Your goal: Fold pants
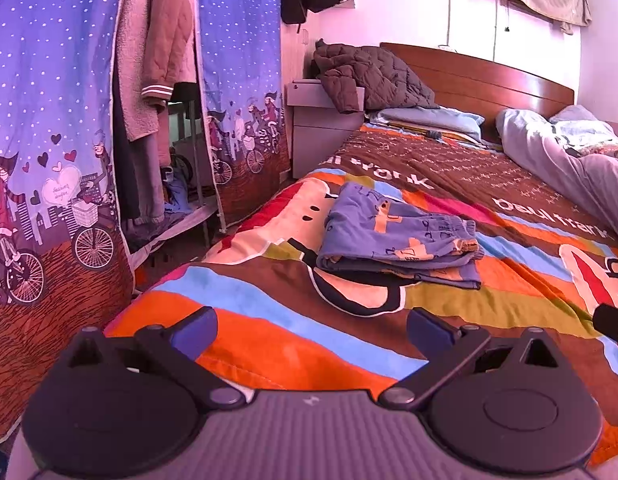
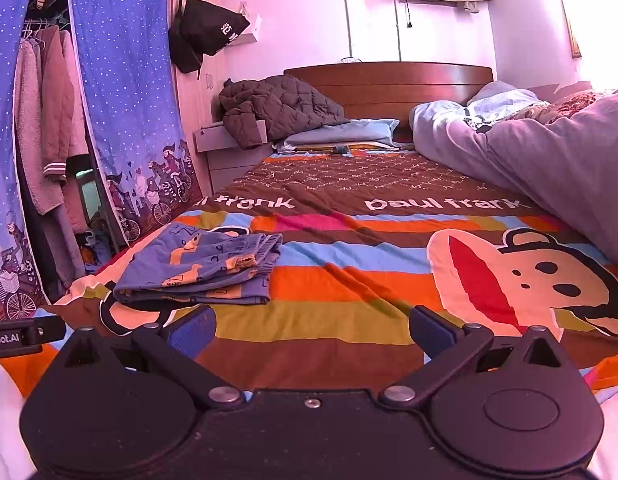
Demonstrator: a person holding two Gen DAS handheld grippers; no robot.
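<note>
The pants (image 1: pixel 397 240) lie on the bed (image 1: pixel 269 340) as a compact, layered bundle, nearer the bed's left edge than its right and well short of the headboard (image 1: pixel 489 76). At least 2 layers show along the near side, with a thinner bottom layer sticking out a little past the upper stack on the right. The gathered elastic waistband sits on the right end of the bundle. Judged from this, the folding looks essentially done: the legs are no longer spread out and the bundle is roughly rectangular. What could remain is only tidying, such as squaring that protruding lower layer, or nothing at all.

The left hand-held gripper (image 1: pixel 311 330) is released, its 2 blue pads spread wide and holding nothing, hovering over the striped cover near the foot of the bed, apart from the pants. The right hand-held gripper (image 2: pixel 312 330) is likewise released and empty, with the pants (image 2: pixel 201 268) ahead and to its left, not touching. Both sit back from the garment, which fits a finished or nearly finished task.

A rumpled duvet (image 2: pixel 549 160) occupies the bed's right side, well clear of the pants.
</note>
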